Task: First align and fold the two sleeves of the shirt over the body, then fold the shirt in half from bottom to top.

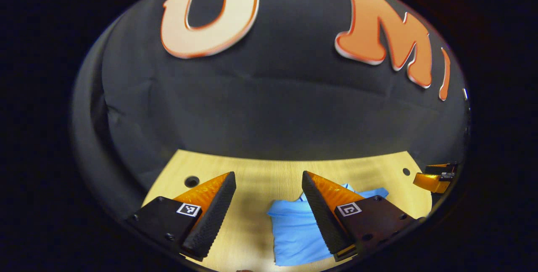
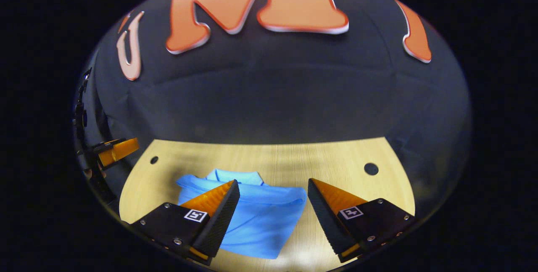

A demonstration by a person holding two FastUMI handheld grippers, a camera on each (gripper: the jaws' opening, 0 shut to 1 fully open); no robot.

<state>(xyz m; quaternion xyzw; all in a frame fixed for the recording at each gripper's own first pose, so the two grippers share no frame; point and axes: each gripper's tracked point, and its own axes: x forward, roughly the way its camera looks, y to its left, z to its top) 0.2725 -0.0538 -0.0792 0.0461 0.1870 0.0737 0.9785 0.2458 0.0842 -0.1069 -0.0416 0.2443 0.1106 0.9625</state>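
Black cloth hangs behind a pale wooden counter, and you're looking down at it from above in the left gripper view. Your left gripper hovers over the wood with its jaws spread wide, nothing between them. Just past the right finger lies the blue shirt, already folded into a compact bundle, flat on the counter at the near right. Far off at the right edge you can catch your other gripper poking in. One round hole sits in the counter at the far left, a smaller one at the far right.

Over to the right gripper view now: your right gripper also hangs released, jaws wide apart, gripping nothing. The shirt lies below and between the fingers, leaning toward the left one, collar at the far side. Your left gripper peeks in at the far left edge.
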